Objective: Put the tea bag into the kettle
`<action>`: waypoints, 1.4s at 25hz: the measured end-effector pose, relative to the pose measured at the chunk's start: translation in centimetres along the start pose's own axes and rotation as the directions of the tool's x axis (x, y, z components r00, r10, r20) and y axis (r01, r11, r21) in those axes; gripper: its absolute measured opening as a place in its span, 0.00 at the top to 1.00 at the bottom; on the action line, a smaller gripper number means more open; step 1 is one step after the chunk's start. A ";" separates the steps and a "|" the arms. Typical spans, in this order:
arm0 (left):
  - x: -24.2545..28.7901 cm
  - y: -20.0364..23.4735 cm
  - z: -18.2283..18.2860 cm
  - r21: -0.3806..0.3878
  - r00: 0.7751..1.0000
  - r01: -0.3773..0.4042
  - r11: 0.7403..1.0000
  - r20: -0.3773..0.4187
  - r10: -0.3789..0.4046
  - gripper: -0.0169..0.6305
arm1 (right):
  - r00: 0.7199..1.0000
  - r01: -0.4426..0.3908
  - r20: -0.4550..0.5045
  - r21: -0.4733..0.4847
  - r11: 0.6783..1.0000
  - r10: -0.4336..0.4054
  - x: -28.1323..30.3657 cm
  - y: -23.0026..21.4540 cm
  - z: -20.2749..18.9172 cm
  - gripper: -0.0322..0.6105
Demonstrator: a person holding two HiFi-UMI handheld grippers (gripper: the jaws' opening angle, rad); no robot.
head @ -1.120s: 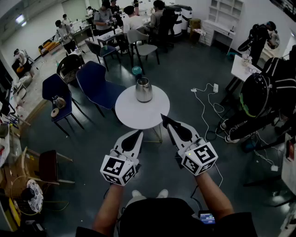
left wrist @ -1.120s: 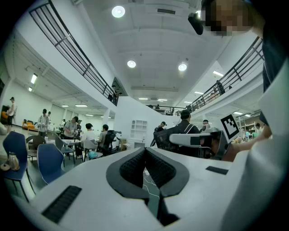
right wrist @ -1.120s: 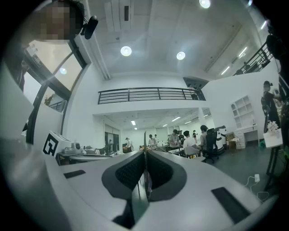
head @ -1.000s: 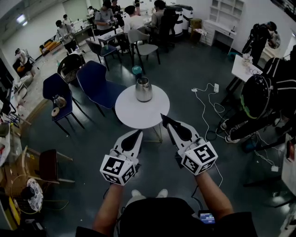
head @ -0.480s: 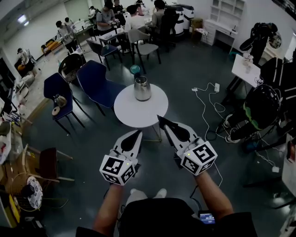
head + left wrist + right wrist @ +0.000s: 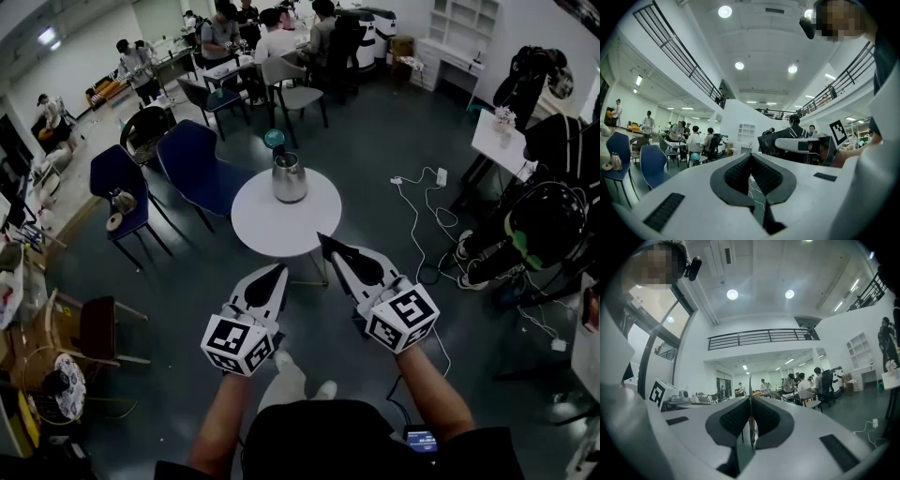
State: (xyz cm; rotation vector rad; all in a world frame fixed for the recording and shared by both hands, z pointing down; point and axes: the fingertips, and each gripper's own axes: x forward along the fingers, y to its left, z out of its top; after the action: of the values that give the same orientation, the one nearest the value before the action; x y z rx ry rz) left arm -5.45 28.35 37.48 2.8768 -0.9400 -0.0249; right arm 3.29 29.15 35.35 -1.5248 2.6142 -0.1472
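- A shoe is stepping forward below the grippers, where both feet stood together a second ago.
- The right gripper is pinching the thin tea bag edge-on.
- The left gripper is pressing its jaws together, empty.
- The kettle is standing on the round table ahead, with blue chairs crowding its left.

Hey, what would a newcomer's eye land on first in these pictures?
Two white claws with marker cubes fill the foreground: the left claw is shut and empty, the right claw pinches a thin flat tea bag. Beyond them a steel kettle stands on a round white table.
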 end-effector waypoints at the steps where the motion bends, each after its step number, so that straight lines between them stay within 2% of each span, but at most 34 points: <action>1: 0.0 0.1 0.0 -0.001 1.000 -0.001 1.000 0.000 0.001 0.95 | 1.000 -0.001 0.001 0.002 1.000 0.001 0.0 0.0 0.0 0.90; 10: 0.9 1.8 0.0 -0.005 1.000 0.004 1.000 0.009 -0.004 0.95 | 1.000 0.008 0.009 0.007 1.000 -0.008 1.7 -0.8 -0.2 0.90; 26: 6.3 9.1 -0.6 -0.019 0.999 0.030 0.999 -0.011 -0.030 0.95 | 1.000 0.012 0.012 0.007 1.000 -0.012 10.1 -4.9 -0.4 0.90; 35: 10.3 14.4 0.8 -0.025 0.999 0.041 0.999 -0.010 -0.041 0.95 | 0.999 0.028 0.015 0.023 0.999 -0.029 15.8 -8.2 0.2 0.90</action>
State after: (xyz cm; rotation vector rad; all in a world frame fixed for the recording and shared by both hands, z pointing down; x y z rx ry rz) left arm -5.58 10.66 38.49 2.8701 -0.8727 -0.0250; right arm 2.70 11.38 35.52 -1.5505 2.5715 -0.1663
